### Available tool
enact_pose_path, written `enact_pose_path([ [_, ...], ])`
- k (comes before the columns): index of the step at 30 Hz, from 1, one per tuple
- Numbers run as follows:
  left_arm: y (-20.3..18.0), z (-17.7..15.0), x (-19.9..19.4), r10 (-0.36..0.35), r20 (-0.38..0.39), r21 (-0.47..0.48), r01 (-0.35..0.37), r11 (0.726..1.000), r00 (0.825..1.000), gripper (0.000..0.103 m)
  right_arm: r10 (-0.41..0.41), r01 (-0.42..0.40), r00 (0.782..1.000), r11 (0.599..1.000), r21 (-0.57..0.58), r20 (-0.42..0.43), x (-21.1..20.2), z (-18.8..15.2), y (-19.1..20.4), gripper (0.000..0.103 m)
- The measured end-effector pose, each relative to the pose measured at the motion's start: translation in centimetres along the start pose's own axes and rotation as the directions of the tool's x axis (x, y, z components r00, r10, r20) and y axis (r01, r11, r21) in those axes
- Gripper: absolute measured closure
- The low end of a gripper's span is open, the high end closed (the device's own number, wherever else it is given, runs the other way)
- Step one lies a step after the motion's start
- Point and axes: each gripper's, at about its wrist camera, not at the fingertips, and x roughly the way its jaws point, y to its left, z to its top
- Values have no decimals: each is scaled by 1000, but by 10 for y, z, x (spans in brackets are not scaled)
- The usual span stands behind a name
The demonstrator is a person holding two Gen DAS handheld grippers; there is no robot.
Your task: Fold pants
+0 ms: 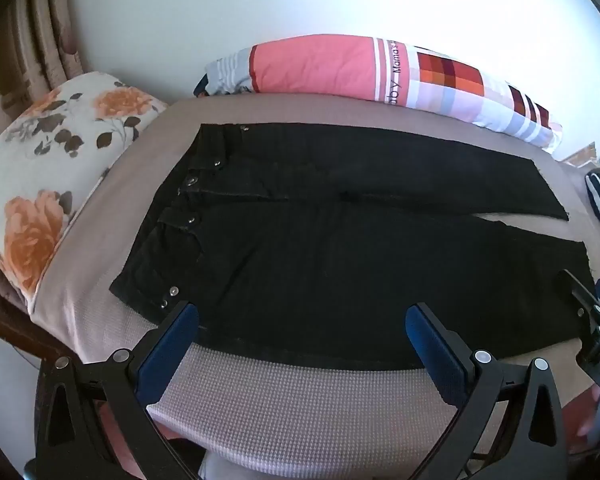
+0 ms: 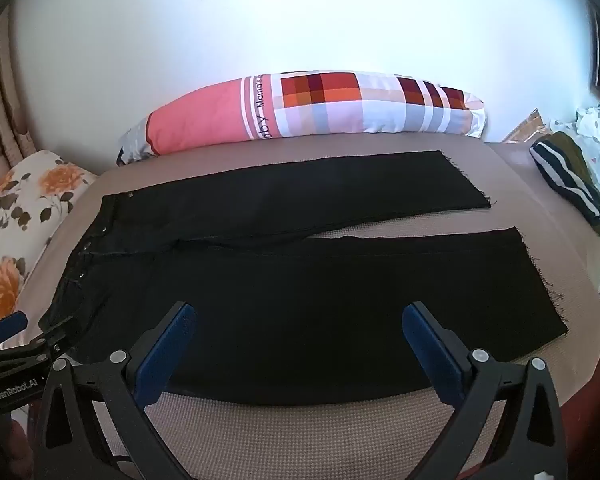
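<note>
Black pants (image 1: 340, 240) lie flat on the bed, waistband to the left, both legs running right with frayed hems. They also show in the right wrist view (image 2: 300, 300). My left gripper (image 1: 302, 320) is open and empty, hovering over the pants' near edge close to the waist. My right gripper (image 2: 298, 320) is open and empty, over the near leg's front edge. The right gripper shows at the right edge of the left wrist view (image 1: 592, 312); the left gripper shows at the left edge of the right wrist view (image 2: 20, 336).
The bed has a beige textured cover (image 1: 300, 408). A floral pillow (image 1: 52, 184) lies at the left. A pink and checked pillow (image 2: 320, 108) lies against the white wall. Folded striped and olive clothes (image 2: 572, 184) sit at the right.
</note>
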Motion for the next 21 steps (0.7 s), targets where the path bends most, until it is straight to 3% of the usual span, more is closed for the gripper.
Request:
enact_pose_path([
  [3,0,-2,0,-8,-8,-18,8,1000,1000,0,11,-11,1000,1000,5,1,0,1,-1,0],
  [4,7,-6,2,-44,-12,-44,44,998,999,0,9,-9,1000,1000,2,2,0,2,-1,0],
  [5,11,-6,8,-53,-49,-53,51,997,997,0,8,-8,1000,1000,0,1,1,2,-1,0],
  [21,4,-12,19,-37,-71,-12,36,999,997,0,3,-4,999,1000,-12,-41,12,-9,3,0],
])
